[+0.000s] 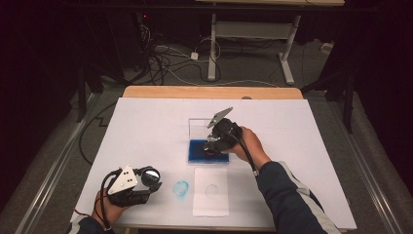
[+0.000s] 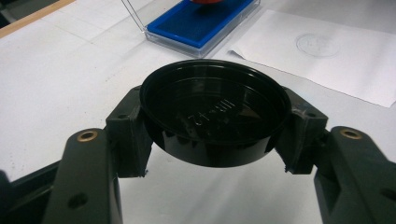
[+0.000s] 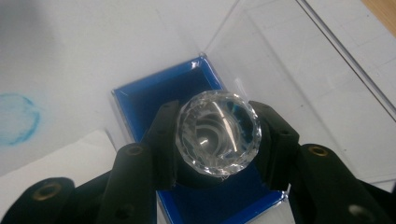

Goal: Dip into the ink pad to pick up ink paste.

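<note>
Left tool [image 1: 146, 181] near-left on the bench [image 1: 146, 122], clamped on a black round lid [image 2: 212, 116], open side up. Right of it: blue ring stain [image 1: 181, 189], then a white paper sheet [image 1: 210, 192]. Farther, mid-bench: right tool [image 3: 217, 140] clamped on a faceted clear stamp top [image 3: 218, 133], over the blue ink pad [image 3: 149, 100] in its clear open case [image 3: 289, 70].

A white sheet of paper [image 1: 210, 191] with a faint circle lies on the white-covered table [image 1: 146, 126], a blue ring-shaped stain [image 1: 181, 189] just beside it, and cables [image 1: 165, 58] sprawl across the floor beyond.
</note>
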Motion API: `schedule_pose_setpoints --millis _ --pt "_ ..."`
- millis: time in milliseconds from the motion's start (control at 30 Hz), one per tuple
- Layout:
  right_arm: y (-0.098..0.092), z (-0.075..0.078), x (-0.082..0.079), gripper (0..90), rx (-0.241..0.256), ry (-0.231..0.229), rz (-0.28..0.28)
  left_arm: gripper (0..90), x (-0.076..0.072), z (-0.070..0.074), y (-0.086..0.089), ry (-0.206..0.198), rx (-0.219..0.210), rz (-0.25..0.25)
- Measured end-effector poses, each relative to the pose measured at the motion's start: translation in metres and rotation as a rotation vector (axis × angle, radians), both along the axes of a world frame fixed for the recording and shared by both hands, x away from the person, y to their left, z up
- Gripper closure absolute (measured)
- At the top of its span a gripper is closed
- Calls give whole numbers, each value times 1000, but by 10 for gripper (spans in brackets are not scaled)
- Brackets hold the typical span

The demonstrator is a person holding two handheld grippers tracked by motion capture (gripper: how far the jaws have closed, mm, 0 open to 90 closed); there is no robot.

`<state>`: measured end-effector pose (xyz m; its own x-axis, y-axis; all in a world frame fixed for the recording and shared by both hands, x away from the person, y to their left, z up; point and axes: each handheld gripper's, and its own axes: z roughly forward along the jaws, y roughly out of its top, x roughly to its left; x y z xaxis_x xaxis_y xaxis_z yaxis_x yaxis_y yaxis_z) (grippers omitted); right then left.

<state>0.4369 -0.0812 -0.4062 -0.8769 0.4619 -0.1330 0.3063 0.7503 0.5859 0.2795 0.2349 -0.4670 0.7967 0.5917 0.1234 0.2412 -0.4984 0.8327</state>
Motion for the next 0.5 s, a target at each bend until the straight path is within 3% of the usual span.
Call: schedule_pose_setpoints --millis 500 --pt "2 -10 2 566 -48 -3 -12 363 0 -1 -1 6 5 -6"
